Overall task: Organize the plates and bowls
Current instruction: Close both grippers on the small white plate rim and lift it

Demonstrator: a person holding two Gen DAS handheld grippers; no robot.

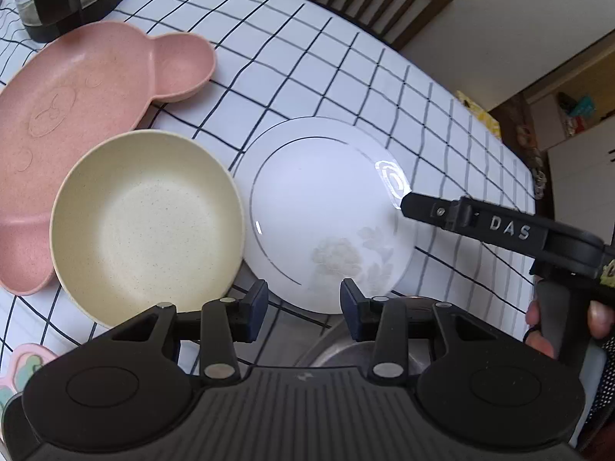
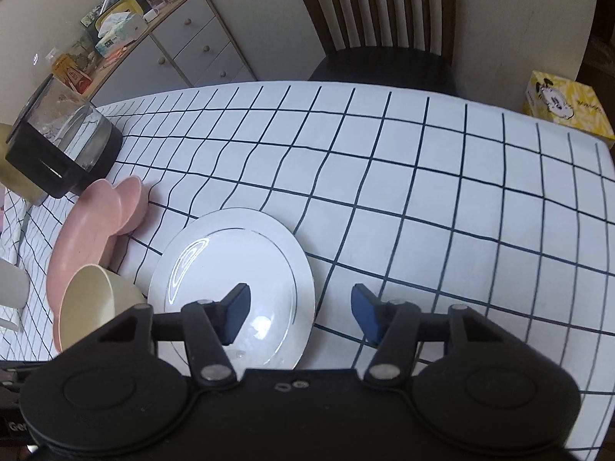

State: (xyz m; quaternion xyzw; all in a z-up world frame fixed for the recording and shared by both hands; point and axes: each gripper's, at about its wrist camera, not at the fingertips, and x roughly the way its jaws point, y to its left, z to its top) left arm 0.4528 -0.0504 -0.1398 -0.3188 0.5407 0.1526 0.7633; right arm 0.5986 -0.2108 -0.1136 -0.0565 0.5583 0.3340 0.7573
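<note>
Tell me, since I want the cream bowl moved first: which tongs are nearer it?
Left. The left tongs hover open beside the cream bowl; the right tongs, also open, reach over the white plate.

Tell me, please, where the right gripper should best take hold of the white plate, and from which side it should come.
Grip the white plate by its rim on the right edge, probably coming in low from the right. The plate lies flat on the table, so only the thin rim offers a pinch. Its left edge sits close to the cream bowl; the right is free. The right gripper is open there.

Wooden chair (image 2: 378,25) behind checked table (image 2: 423,192), cluttered sideboard (image 2: 184,44) left
</note>
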